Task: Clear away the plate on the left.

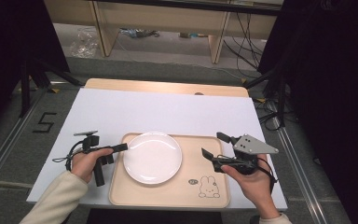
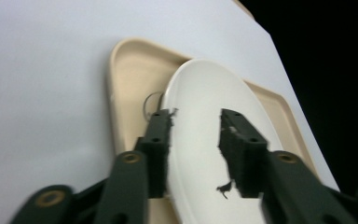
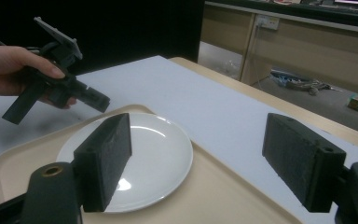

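A white plate [image 1: 152,157] lies in a beige tray [image 1: 200,163] on the white-covered table. My left gripper [image 1: 122,148] is at the plate's left rim, held in a hand. In the left gripper view its jaws [image 2: 196,114] stand apart over the plate [image 2: 205,93], with the rim running beside one pad [image 2: 161,140] and neither pad pressing on it. My right gripper [image 1: 212,143] hovers over the tray's right part with its jaws wide open and nothing between them. The right gripper view shows its jaws [image 3: 198,121] framing the plate [image 3: 154,154], the tray [image 3: 223,186] and the left gripper [image 3: 98,100] beyond.
A rabbit drawing [image 1: 208,186] marks the tray's near right corner. The white sheet [image 1: 158,112] extends behind and beside the tray. A wooden table edge [image 1: 168,86] runs along the back. Desk legs, cables [image 1: 247,42] and stand legs occupy the floor beyond.
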Demonstrator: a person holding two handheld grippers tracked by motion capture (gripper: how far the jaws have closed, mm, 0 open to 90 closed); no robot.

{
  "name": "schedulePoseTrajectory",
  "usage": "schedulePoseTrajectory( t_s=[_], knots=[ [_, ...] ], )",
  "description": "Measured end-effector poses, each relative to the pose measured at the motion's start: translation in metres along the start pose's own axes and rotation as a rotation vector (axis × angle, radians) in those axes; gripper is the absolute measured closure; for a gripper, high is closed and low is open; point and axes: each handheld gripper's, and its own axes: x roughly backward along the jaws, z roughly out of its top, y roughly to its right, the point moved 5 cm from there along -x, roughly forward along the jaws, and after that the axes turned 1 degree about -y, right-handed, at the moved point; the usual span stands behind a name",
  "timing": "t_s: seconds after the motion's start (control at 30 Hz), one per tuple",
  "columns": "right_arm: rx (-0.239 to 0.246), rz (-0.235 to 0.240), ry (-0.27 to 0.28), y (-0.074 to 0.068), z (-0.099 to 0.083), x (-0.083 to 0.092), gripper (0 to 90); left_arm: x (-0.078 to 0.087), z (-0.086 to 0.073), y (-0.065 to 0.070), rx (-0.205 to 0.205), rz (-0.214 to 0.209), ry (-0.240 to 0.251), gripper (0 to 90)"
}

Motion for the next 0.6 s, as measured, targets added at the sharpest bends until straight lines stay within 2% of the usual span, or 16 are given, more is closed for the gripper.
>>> schedulePoseTrajectory(
  t_s=[0.03,0.07,0.1,0.13,0.17,0.2,0.23,0.27,0.3,0.33,0.37,0.4,0.47,0.5,0.6],
  knots=[
    [-0.007,0.003,-0.001,-0.001,0.0,0.0,24.9,0.0,0.0,0.003,-0.044,-0.007,0.011,55.5],
    [-0.019,0.011,0.0,-0.002,-0.001,-0.001,24.9,0.001,0.001,0.009,-0.143,-0.018,0.03,48.3],
    [-0.021,0.012,-0.001,-0.002,-0.001,-0.001,24.9,0.001,0.001,0.009,-0.143,-0.018,0.03,45.1],
    [-0.021,0.014,-0.003,-0.002,-0.002,-0.001,24.9,0.003,0.002,0.012,-0.204,-0.011,0.039,41.9],
    [-0.021,0.014,-0.003,-0.002,-0.002,-0.002,24.8,0.005,0.005,0.018,-0.294,0.002,0.076,39.1],
    [-0.004,0.005,0.007,-0.001,-0.002,-0.002,24.8,0.005,0.005,0.018,-0.294,0.002,0.076,36.4],
    [-0.003,0.004,0.002,-0.001,-0.002,-0.002,24.8,0.01,0.009,0.024,-0.386,0.009,0.127,33.5],
    [-0.003,0.004,0.002,-0.001,-0.002,-0.002,24.8,0.01,0.009,0.024,-0.386,0.009,0.127,30.7],
    [-0.016,0.014,-0.008,-0.002,-0.003,-0.002,24.8,0.014,0.014,0.031,-0.463,0.008,0.19,28.0],
    [-0.016,0.014,-0.008,-0.002,-0.003,-0.002,24.8,0.014,0.014,0.031,-0.463,0.008,0.19,26.8],
    [-0.019,0.007,0.002,-0.002,-0.003,-0.003,24.8,0.021,0.018,0.038,-0.56,0.022,0.253,26.2],
    [-0.018,0.008,0.0,-0.002,-0.003,-0.003,24.8,0.021,0.018,0.038,-0.56,0.022,0.253,26.0],
    [-0.002,0.0,0.004,-0.001,-0.003,-0.003,24.9,0.026,0.021,0.044,-0.609,0.016,0.287,25.7],
    [-0.019,0.001,0.001,-0.002,-0.003,-0.003,24.8,0.029,0.021,0.046,-0.623,0.013,0.301,25.5],
    [-0.019,0.014,-0.002,-0.001,-0.004,-0.003,24.8,0.031,0.021,0.049,-0.633,0.001,0.309,21.9]
  ],
)
